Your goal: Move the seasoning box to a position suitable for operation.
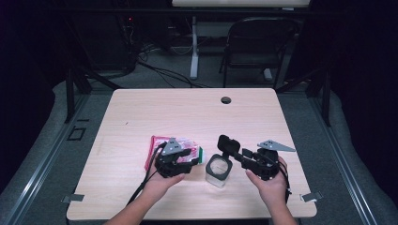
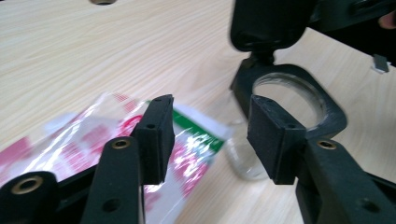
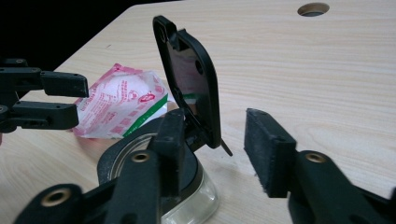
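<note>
Both tools gape, jaws apart: left tool over the packet, hiding its middle; right tool by the jar's raised lid at 3 o'clock.

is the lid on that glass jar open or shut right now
Open. The jar's black lid stands tipped up on its hinge, leaving the round mouth uncovered.

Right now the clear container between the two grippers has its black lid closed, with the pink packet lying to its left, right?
Not quite: the container has its black lid flipped open and standing up, as the right gripper view shows. The pink packet does lie to its left.
</note>
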The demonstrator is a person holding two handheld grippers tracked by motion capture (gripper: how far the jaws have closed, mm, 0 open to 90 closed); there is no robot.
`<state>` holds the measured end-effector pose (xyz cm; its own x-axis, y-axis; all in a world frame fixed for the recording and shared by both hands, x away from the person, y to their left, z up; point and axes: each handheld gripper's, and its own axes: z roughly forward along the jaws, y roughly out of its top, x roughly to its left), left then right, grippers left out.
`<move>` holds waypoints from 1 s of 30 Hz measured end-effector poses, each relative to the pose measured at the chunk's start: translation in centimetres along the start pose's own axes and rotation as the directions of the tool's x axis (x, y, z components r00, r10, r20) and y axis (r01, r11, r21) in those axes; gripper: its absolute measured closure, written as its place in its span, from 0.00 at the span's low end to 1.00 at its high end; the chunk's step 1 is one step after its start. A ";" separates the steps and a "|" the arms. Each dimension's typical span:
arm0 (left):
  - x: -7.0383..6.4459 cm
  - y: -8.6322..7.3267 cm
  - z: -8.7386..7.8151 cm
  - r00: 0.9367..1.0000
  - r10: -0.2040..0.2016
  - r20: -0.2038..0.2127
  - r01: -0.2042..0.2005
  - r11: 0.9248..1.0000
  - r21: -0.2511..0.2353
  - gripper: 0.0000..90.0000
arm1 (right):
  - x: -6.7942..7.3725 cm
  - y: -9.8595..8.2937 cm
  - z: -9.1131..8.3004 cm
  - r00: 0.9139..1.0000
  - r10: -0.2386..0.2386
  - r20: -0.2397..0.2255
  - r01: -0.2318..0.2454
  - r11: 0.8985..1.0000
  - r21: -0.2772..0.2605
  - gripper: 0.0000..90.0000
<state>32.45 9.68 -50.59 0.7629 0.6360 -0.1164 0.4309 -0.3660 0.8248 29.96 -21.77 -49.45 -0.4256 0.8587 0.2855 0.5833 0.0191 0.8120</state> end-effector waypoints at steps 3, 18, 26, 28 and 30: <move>0.7 -0.4 -0.5 1.000 0.001 -0.020 -0.001 1.000 0.010 0.55 | 0.1 0.1 0.0 1.000 -0.008 -0.001 0.008 1.000 -0.012 0.57; 4.1 -3.2 -2.5 0.994 -0.038 -0.105 0.042 0.998 0.037 0.52 | 0.0 -0.5 -0.4 0.997 -0.059 0.054 0.062 0.997 -0.047 0.57; 4.2 -3.8 -2.4 0.993 -0.017 -0.114 0.022 0.998 0.051 0.53 | -0.2 -0.8 -0.7 0.996 -0.047 0.070 0.050 0.998 -0.038 0.59; 4.3 -3.9 -2.4 0.993 -0.017 -0.117 0.023 0.998 0.053 0.53 | -0.2 -0.9 -0.8 0.996 -0.054 0.069 0.056 0.998 -0.027 0.62; 4.2 -4.0 -2.5 0.992 -0.017 -0.127 0.024 0.998 0.053 0.53 | -0.2 -0.9 -0.8 0.996 -0.064 0.067 0.066 0.997 -0.028 0.63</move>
<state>32.77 15.52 -53.02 0.6881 0.7232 -0.0591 0.4736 -0.3860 0.7916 28.98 -22.34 -49.83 -0.4148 0.8880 0.1986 0.5346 0.0612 0.8429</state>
